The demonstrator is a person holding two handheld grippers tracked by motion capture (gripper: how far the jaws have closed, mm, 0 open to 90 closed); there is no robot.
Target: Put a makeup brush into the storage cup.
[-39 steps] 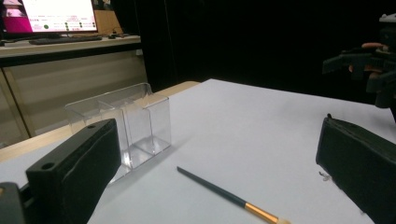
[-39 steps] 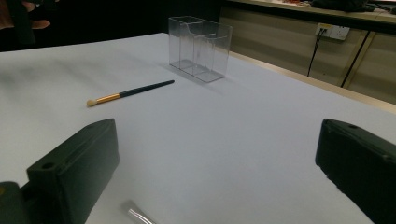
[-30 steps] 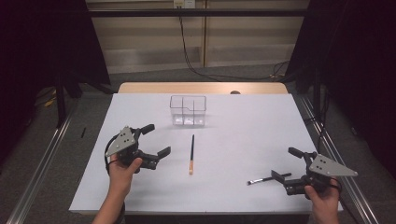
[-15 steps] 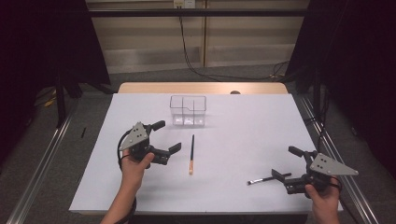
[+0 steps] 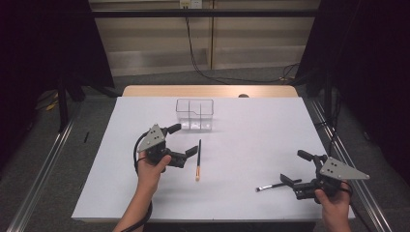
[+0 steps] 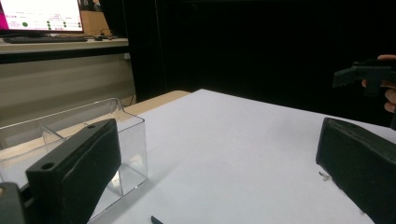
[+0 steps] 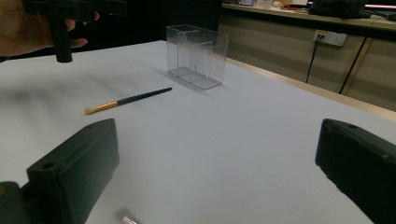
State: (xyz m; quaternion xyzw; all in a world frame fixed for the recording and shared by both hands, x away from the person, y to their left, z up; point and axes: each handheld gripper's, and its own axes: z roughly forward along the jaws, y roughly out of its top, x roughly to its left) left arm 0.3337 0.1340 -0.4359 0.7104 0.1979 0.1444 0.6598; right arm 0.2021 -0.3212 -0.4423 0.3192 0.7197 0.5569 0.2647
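- Left claw (image 5: 186, 142): jaws spread wide, nothing between them, held above the desk (image 5: 251, 125) just left of the brush.
- Brush (image 5: 198, 160): dark handle, gold ferrule, pale tip; lies flat on the white desk, tip toward the person, just in front of the clear box.
- Clear box (image 5: 195, 115): partitioned, upright, behind the brush.
- Right claw (image 5: 295, 169): jaws spread, empty, near the desk's right front corner.
- Second, smaller brush (image 5: 270, 186): lies flat just beside the right claw.

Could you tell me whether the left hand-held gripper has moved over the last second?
Yes. The left hand-held gripper has travelled away from the table's near edge, toward the clear box, and now sits open beside the brush.
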